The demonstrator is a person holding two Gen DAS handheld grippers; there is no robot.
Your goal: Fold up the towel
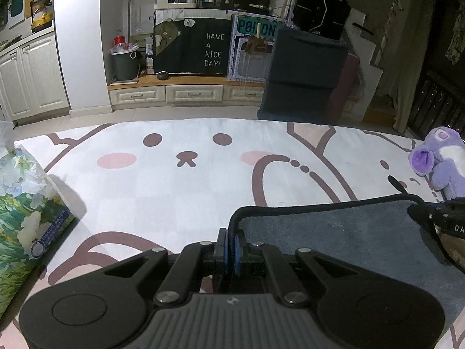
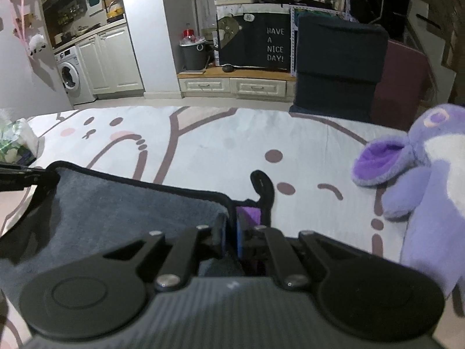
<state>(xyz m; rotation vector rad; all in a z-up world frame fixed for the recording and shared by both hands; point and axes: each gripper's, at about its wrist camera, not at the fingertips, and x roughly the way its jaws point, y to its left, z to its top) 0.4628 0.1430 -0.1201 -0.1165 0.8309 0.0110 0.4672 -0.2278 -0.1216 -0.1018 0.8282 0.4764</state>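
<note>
A grey towel [image 1: 334,232] with a black hem lies on a white cartoon-print cloth [image 1: 174,186]. My left gripper [image 1: 232,247] is shut on the towel's left far corner. My right gripper [image 2: 231,238] is shut on the towel's [image 2: 130,203] right far corner, next to a black hanging loop [image 2: 263,189]. The right gripper shows at the right edge of the left wrist view [image 1: 436,218]. The left gripper shows at the left edge of the right wrist view [image 2: 26,179]. The towel's far hem runs taut between the two grippers.
A tissue pack [image 1: 26,209] sits at the left; it also shows in the right wrist view [image 2: 17,145]. A purple plush toy [image 2: 421,180] sits close on the right. A dark chair [image 1: 305,69] and cabinets stand beyond the far edge.
</note>
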